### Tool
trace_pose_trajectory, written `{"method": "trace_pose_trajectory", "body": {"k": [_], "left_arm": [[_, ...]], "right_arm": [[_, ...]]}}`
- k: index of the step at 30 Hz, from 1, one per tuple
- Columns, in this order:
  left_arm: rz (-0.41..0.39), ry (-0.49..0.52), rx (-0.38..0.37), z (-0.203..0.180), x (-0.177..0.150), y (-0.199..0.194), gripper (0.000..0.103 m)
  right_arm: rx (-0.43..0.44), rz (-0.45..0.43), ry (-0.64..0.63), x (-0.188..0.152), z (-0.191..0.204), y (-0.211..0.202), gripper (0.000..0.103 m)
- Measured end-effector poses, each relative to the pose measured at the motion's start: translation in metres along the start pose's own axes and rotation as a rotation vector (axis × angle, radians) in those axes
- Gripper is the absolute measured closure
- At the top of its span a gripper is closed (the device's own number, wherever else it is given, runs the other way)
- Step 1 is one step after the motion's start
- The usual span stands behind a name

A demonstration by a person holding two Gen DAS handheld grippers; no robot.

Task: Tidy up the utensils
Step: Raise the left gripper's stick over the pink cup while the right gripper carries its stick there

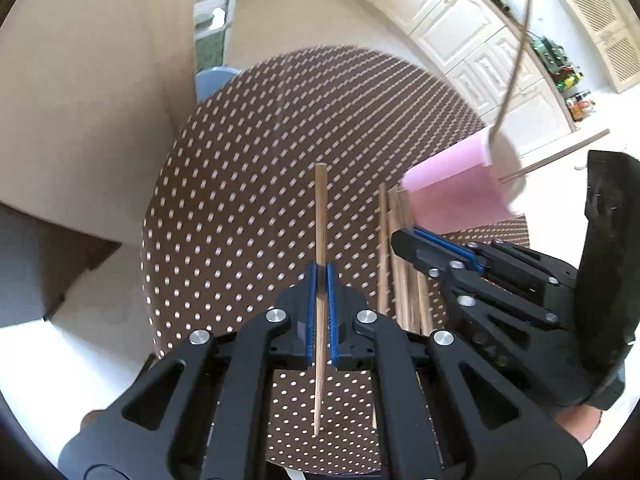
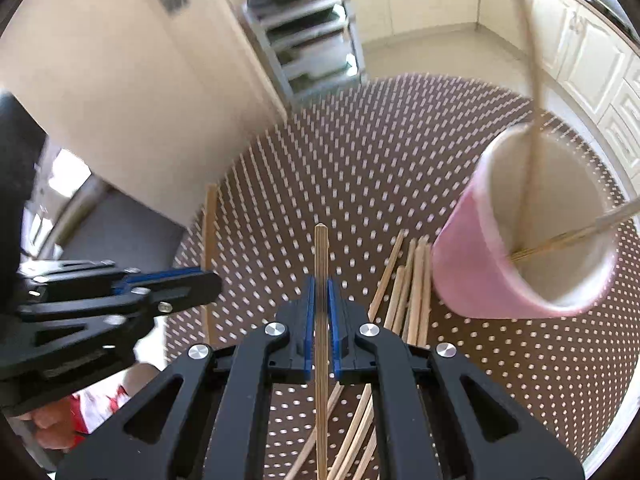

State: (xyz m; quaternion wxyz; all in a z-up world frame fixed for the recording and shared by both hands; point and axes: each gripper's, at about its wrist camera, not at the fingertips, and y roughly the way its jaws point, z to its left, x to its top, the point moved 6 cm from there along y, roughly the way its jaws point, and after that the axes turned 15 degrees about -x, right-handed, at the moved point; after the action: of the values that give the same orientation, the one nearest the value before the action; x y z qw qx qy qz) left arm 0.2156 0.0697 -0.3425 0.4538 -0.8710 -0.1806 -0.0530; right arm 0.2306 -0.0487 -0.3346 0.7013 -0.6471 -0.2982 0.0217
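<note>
My left gripper is shut on a wooden chopstick that runs straight up between its blue pads, lifted off the table. My right gripper is likewise shut on another chopstick. A pink cup with a white inside stands on the dotted cloth to the right, with three chopsticks leaning in it. Several loose chopsticks lie on the cloth beside the cup. In the left wrist view the right gripper sits over that pile, just below the cup.
A round table with a brown, white-dotted cloth carries everything. White kitchen cabinets line the far right, a grey shelf rack stands behind the table. The left gripper and a hand show at the left of the right wrist view.
</note>
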Motion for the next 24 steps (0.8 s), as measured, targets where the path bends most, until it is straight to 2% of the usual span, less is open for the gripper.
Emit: {"method": "trace_pose_trajectory", "body": {"k": [5,13,24], "left_arm": [[-0.036,0.068,-0.031,-0.03,0.008,-0.021,0.098],[-0.093,0.17,-0.097,-0.08,0.021,-0.05,0.098],[-0.242,0.341,-0.189,-0.168,0.054,-0.103,0.098]], "right_arm": [[0.001,-0.098,0.062,0.013,-0.016,-0.047,0.098],[-0.05,-0.251,0.134,0.007,-0.037,-0.119,0.098],[-0.154,-0.497,0.213,0.025,-0.081,-0.219,0.098]]}}
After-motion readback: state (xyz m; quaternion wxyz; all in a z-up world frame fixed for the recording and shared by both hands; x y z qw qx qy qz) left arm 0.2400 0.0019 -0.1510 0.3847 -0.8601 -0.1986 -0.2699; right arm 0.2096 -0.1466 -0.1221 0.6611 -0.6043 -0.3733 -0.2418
